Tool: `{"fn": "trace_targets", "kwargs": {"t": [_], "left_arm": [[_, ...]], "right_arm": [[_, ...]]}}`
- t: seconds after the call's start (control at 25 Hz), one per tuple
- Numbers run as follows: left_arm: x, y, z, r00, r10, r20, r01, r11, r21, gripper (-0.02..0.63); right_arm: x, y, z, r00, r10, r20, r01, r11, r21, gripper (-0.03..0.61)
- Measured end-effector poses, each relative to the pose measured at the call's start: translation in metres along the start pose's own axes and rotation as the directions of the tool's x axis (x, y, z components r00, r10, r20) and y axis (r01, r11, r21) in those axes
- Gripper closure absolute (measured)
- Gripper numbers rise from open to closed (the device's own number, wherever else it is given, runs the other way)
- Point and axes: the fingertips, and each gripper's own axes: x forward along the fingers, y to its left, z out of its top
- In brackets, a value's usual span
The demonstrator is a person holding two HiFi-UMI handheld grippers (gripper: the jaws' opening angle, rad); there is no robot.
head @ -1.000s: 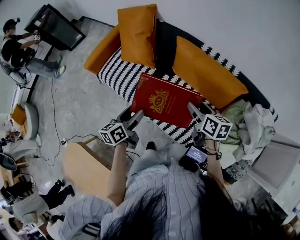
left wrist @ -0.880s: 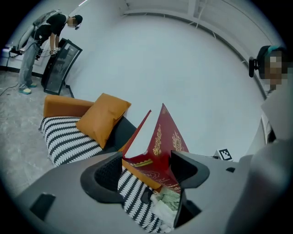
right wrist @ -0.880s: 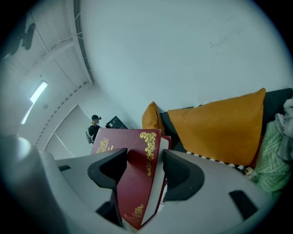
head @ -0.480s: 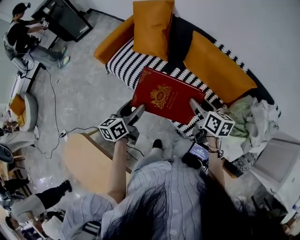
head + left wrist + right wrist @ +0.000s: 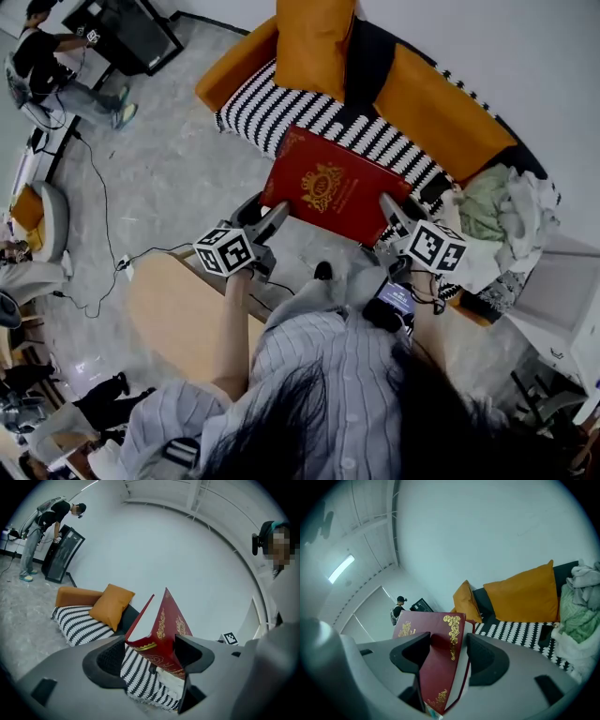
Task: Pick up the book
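A large red book [image 5: 335,187] with gold ornament hangs in the air in front of the sofa, held at its two near corners. My left gripper [image 5: 272,216] is shut on the book's near left corner, and my right gripper [image 5: 389,208] is shut on its near right corner. In the left gripper view the book [image 5: 165,627] stands tilted on edge between the jaws of the left gripper [image 5: 151,656], white page block showing. In the right gripper view the book's cover [image 5: 436,665] fills the gap of the right gripper [image 5: 446,654], with both pads against it.
The sofa [image 5: 281,112] has a black-and-white striped seat and orange cushions [image 5: 314,37]. A heap of clothes [image 5: 502,220] lies at its right end beside a white cabinet [image 5: 562,319]. A wooden table [image 5: 178,319] stands near left. Cables [image 5: 103,225] cross the floor, and a person [image 5: 42,66] stands far left.
Both grippers have carried the book back from the sofa seat towards the person, and slightly up. Its near edge now hangs over the floor. The grip on both corners is unchanged.
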Motion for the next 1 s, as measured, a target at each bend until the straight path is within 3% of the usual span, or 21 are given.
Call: {"fn": "trace_targets", "kwargs": {"t": [0.52,1.0], "left_arm": [[-0.068,-0.008,-0.03,1.0,-0.015,0.004,0.015,1.0,-0.013,0.273],[-0.093,-0.061,-0.073,0.997,0.044,0.06,-0.043,0.999,-0.017,0.273]], "right_arm": [[-0.04,0.04,-0.045,1.0,0.001,-0.02,-0.002,0.999,-0.049,0.318],[-0.094,0.024,-0.055,0.996,0.059,-0.066,-0.064,0.995,-0.081,0.318]]}}
